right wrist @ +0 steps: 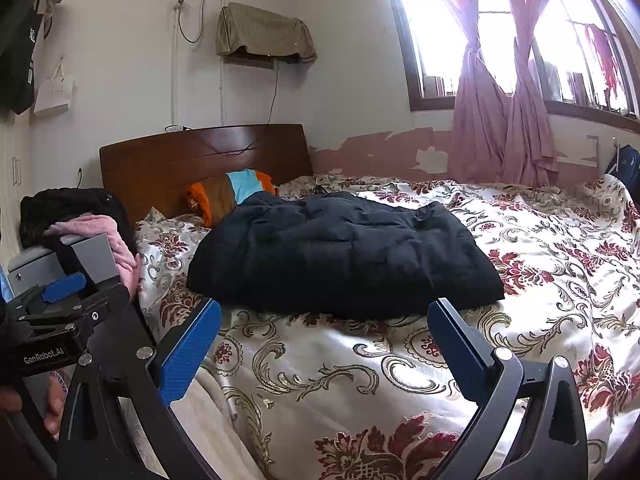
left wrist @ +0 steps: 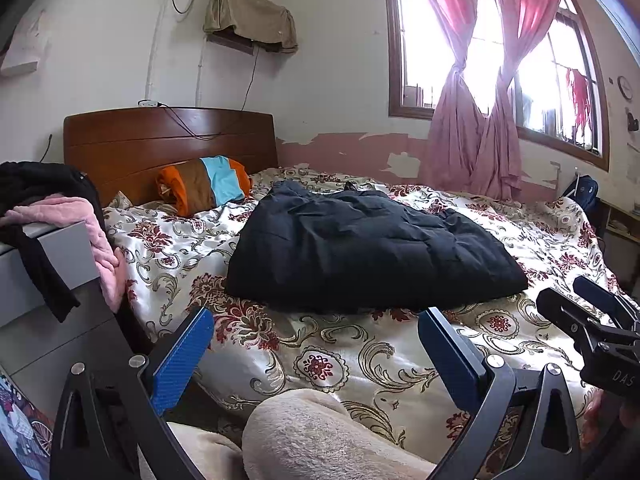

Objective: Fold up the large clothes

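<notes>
Both claws gape wide and empty: my left gripper (left wrist: pixel 316 344) and my right gripper (right wrist: pixel 324 340) hang short of the dark quilted jacket (left wrist: pixel 368 248), which lies in a compact, folded-looking bundle on the floral bedspread (left wrist: pixel 360 364), below the wooden headboard (left wrist: pixel 168 140) and just beside the striped pillow (left wrist: pixel 204 184). Puffy and soft, it will likely be light but bulky and springy, its smooth shell perhaps slippery on the satin cover; I would pinch the near hem corners, one per claw. Lettering on the left gripper's body reads "GenRobot.AI" in the right wrist view; "DAS" shows on the right gripper's in the left.
</notes>
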A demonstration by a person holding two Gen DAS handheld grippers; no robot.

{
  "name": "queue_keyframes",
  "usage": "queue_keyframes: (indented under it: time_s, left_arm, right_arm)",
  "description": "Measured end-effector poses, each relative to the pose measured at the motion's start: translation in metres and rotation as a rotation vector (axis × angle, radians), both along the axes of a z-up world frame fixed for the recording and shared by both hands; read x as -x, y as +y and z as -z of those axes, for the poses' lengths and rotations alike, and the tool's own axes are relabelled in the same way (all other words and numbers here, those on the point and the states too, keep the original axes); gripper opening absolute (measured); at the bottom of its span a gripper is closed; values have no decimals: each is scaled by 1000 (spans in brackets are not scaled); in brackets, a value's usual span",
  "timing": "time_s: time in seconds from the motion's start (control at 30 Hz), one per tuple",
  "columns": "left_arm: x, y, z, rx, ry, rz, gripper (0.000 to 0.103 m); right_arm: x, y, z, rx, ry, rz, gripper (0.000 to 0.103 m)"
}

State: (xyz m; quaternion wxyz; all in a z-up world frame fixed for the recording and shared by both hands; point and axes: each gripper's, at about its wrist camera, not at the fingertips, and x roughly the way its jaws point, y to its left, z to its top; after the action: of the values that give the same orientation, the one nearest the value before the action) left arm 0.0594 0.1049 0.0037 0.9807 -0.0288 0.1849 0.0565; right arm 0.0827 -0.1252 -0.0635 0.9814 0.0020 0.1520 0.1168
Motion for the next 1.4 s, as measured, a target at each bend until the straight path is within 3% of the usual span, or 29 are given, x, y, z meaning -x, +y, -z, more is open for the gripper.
queue_keyframes:
  time_s: [1.4]
  left_arm:
    - [-1,0,2,-4,2,4,103]
  right_arm:
    - [1,7,5,-5,7,6,101]
